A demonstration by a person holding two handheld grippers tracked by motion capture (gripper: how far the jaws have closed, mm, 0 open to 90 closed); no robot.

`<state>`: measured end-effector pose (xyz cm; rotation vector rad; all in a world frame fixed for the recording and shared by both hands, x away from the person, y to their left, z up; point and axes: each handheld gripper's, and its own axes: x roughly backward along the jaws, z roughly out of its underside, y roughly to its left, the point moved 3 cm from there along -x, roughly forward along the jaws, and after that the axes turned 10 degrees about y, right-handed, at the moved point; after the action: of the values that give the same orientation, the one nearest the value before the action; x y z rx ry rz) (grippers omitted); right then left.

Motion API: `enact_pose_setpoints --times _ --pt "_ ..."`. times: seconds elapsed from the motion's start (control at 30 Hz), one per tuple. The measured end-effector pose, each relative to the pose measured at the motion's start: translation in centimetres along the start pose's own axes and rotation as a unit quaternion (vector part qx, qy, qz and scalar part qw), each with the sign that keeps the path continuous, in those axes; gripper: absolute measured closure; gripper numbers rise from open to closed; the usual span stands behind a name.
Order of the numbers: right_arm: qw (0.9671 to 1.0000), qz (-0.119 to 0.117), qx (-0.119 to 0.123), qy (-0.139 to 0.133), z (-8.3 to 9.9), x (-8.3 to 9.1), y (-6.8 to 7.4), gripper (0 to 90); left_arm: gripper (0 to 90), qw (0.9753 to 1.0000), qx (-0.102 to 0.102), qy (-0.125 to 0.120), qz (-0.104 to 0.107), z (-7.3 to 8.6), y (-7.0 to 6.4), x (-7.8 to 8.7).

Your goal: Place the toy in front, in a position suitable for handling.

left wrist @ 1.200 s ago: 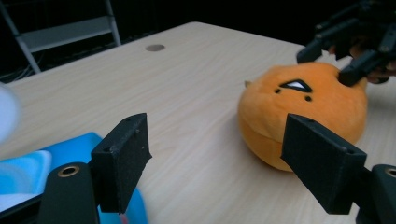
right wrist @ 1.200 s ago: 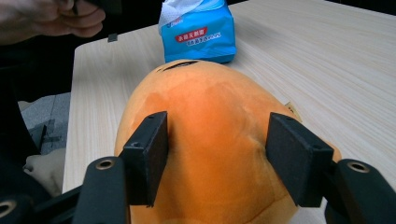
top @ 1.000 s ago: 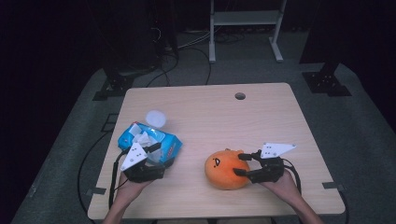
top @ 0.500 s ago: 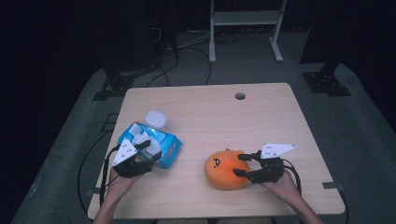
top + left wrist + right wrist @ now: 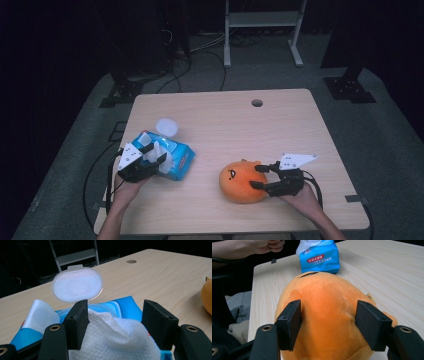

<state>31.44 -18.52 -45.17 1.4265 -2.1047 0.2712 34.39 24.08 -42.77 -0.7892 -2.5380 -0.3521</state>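
Over the last second the left gripper point(image 5: 156, 155) has slid forward over the wipes pack point(image 5: 175, 156) at the table's point(image 5: 280, 125) left, jaws wide around a raised wipe point(image 5: 117, 340), likely about to pinch it, while the right gripper point(image 5: 261, 176) stays spread against the orange plush point(image 5: 239, 181).

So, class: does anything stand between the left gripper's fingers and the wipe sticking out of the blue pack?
Nothing visible: the wipe already lies between the left gripper fingers, above the blue pack.
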Motion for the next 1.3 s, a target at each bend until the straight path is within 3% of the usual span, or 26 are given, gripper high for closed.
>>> enact_pose_setpoints --times 0.3,0.47,0.87,1.3 --pt "1.0 -0.002 -0.001 0.0 0.0 0.0 0.0 36.7 39.4 0.9998 0.017 0.007 -0.005 0.0 0.9 -0.5" --pt "1.0 -0.002 0.0 0.0 0.0 0.0 0.0 36.6 46.3 0.9996 0.015 0.021 -0.014 0.3 1.1 -1.1" --pt "1.0 -0.004 0.0 -0.002 -0.1 -0.1 0.0 35.6 84.8 0.9987 0.01 0.043 -0.026 1.1 1.3 -1.6" --pt "0.9999 -0.01 -0.005 -0.006 0.0 -0.1 -0.1 35.4 86.9 0.9994 0.024 0.017 0.016 0.3 1.2 -0.6"
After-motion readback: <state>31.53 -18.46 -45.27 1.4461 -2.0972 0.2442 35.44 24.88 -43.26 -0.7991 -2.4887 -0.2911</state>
